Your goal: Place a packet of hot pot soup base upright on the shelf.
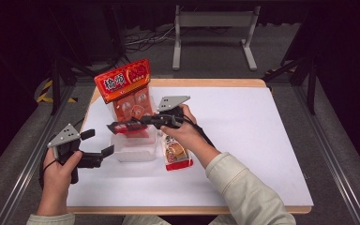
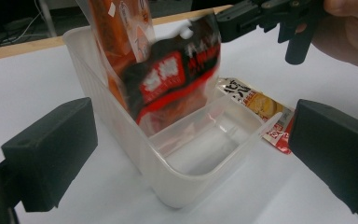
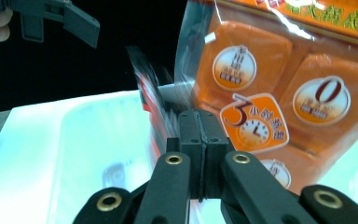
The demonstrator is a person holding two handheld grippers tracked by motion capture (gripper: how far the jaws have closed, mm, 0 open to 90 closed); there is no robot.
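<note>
— Black jaws pressed together: right gripper (image 3: 199, 140) pinching the dark snack packet (image 2: 177, 84), halfway inside the clear bin (image 2: 186, 179).
— Lower it straight beside the orange bag (image 1: 126, 91); left gripper (image 1: 96, 149) waits, spread.

Right tool (image 3: 199, 140) clamped on black-red packet (image 3: 151, 100), beside orange pouch (image 3: 279, 84).

Even overhead light on the white surface (image 1: 243, 140); surrounding floor falls to near black. Soft shadows only. Right gripper view: surface overexposed, glare streaks on the orange packet (image 3: 279, 79), dark packet (image 3: 151, 102) motion-blurred. Left gripper view: near claw pads soft, mild blur.
</note>
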